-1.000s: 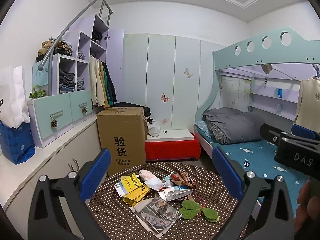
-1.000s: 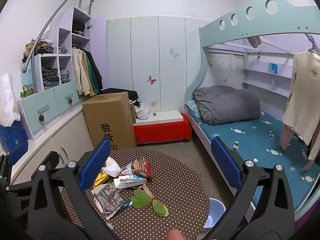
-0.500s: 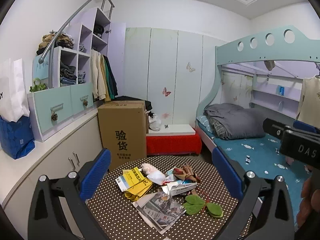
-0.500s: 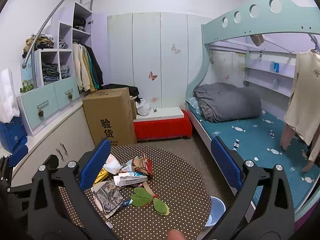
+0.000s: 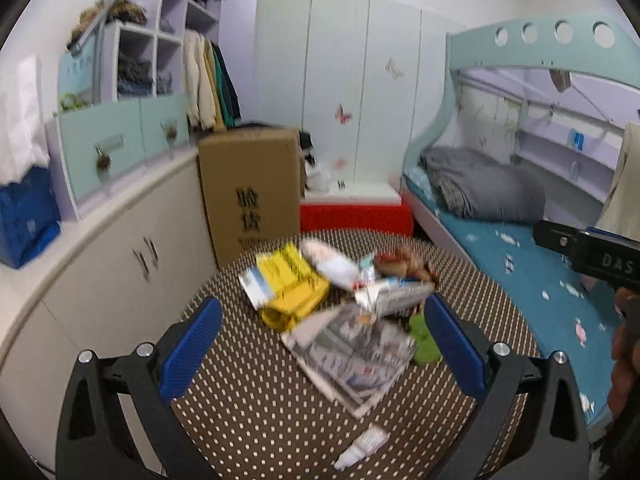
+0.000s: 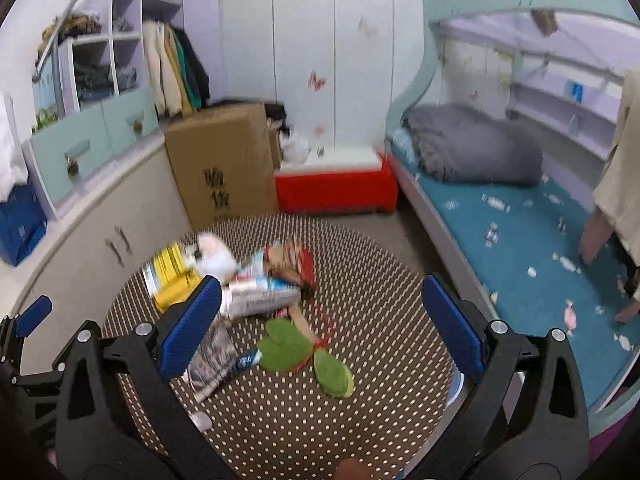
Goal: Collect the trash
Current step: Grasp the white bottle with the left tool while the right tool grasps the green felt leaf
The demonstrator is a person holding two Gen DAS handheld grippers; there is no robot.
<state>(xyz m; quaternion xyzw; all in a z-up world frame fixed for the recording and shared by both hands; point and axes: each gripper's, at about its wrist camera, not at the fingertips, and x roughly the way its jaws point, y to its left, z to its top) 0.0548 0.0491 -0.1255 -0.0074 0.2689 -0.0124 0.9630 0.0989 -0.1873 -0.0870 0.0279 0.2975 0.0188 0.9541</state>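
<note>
A pile of trash lies on a round brown polka-dot table (image 5: 248, 412): a newspaper (image 5: 352, 356), a yellow packet (image 5: 292, 292), a crumpled white wrapper (image 5: 332, 264), a small carton (image 5: 396, 296), green paper leaves (image 6: 296, 352) and a small white scrap (image 5: 362, 446). My left gripper (image 5: 320, 352) is open and empty, above the newspaper. My right gripper (image 6: 320, 332) is open and empty, above the green leaves. The same table (image 6: 380, 412) and newspaper (image 6: 212, 360) show in the right wrist view.
A cardboard box (image 5: 252, 188) and a red box (image 5: 356, 216) stand behind the table. White cabinets (image 5: 120, 256) run along the left. A bunk bed (image 5: 520, 248) with a grey duvet is on the right. A light blue bin (image 6: 456, 388) sits below the table's right edge.
Both grippers have tilted down and moved closer to the table; the trash pile now looks larger and sits between the fingers. Both stay open.
</note>
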